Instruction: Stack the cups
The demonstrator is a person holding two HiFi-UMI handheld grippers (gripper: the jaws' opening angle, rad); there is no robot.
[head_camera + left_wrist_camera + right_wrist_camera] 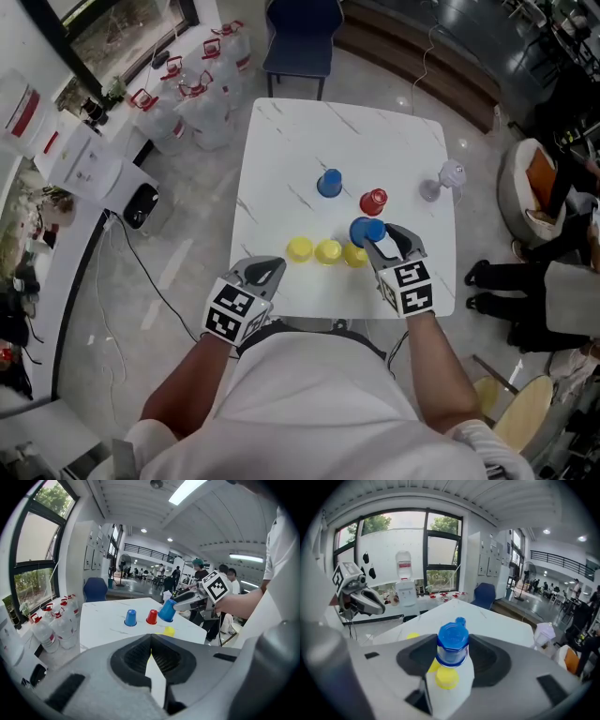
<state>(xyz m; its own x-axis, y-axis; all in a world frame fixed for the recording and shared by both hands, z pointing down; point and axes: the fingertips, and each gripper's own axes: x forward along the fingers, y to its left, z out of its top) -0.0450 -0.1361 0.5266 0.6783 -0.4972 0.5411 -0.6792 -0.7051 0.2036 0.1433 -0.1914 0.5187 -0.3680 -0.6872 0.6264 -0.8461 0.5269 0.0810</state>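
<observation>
Jaws of the right gripper (384, 240) hold a blue cup (452, 645) bottom up over the yellow cups (327, 251) near the desk's (347, 141) front edge, while the left gripper's (267, 272) jaws are closed together, empty.

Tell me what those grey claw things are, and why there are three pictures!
A person holds two pinching tools, one in each hand. One picture is from a camera on their head, looking down; the others come from cameras riding on each tool. On the white table stand three yellow cups, a red cup and a blue cup, all upside down. The right gripper pinches a second blue cup, held in the air. The left gripper is shut with nothing in it.
</observation>
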